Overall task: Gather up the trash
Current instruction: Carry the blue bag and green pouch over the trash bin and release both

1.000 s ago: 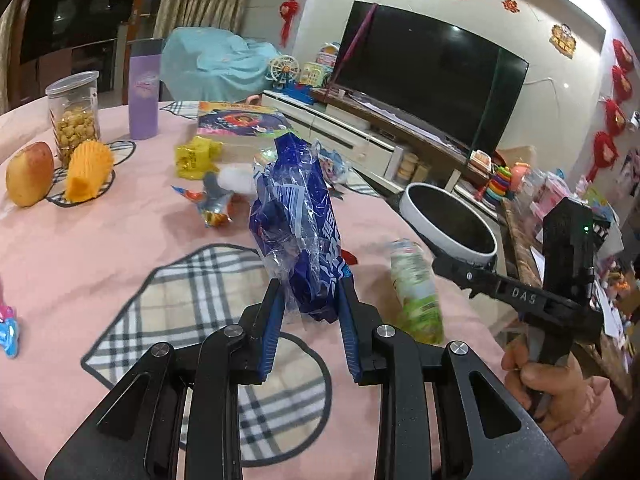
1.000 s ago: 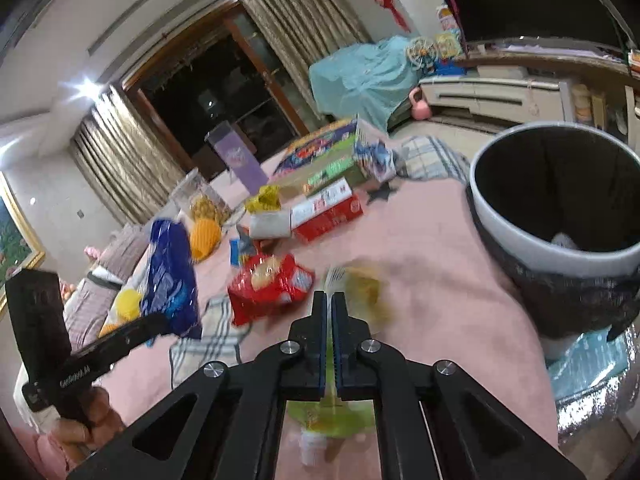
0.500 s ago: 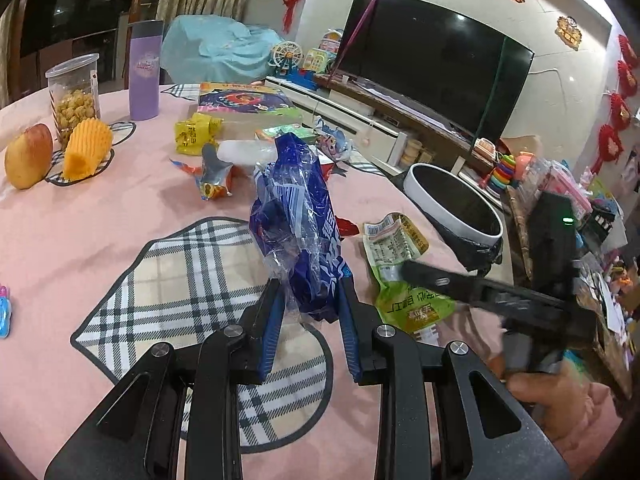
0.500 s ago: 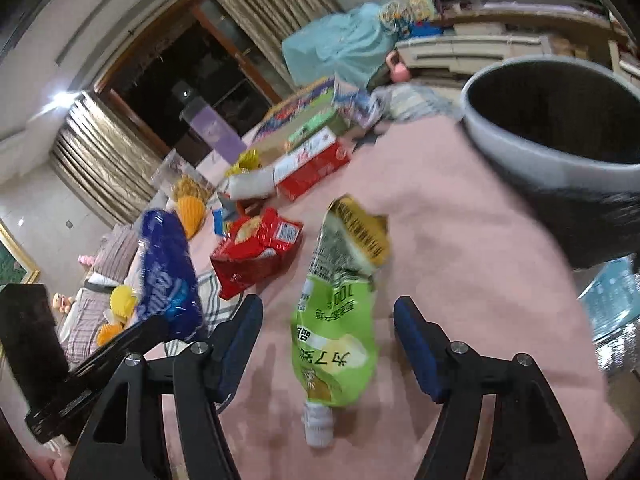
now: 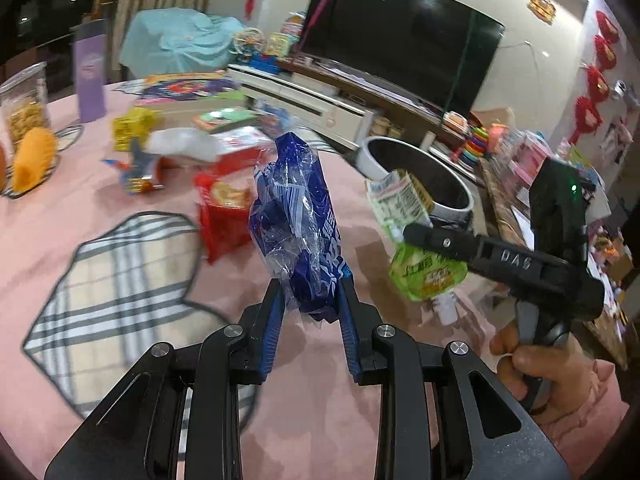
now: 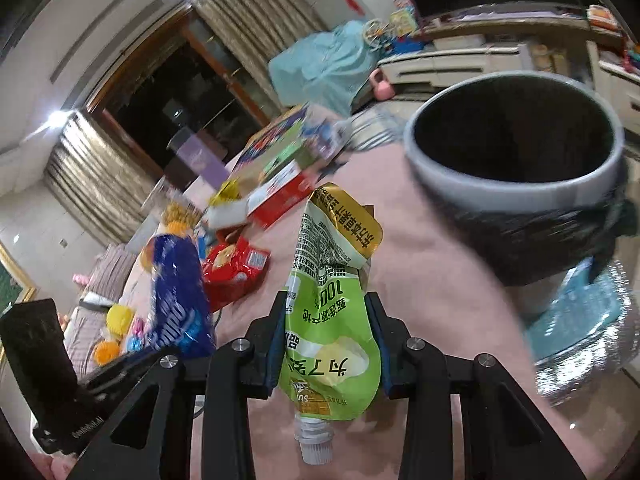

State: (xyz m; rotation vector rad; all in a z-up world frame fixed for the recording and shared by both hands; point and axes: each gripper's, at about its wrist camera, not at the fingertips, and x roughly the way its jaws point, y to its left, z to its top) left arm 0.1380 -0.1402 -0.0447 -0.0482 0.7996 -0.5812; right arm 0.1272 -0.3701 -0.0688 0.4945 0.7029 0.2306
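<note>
The left gripper (image 5: 310, 304) has its jaws clamped on a crumpled blue wrapper (image 5: 298, 220) raised above the pink bench (image 5: 120, 208), while the right gripper (image 6: 326, 332) jaws are closing on a green spouted pouch (image 6: 332, 320) near the black-lined bin (image 6: 516, 184).

Bin (image 6: 516, 184) beyond pouch (image 6: 332, 320); wrapper (image 6: 180, 300) left.

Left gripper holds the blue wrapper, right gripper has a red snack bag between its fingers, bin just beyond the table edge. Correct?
Not quite. The right gripper, jaws closing, has the green spouted pouch between its fingers, as the right wrist view shows; the red snack bag lies on the table. The rest stands.
</note>
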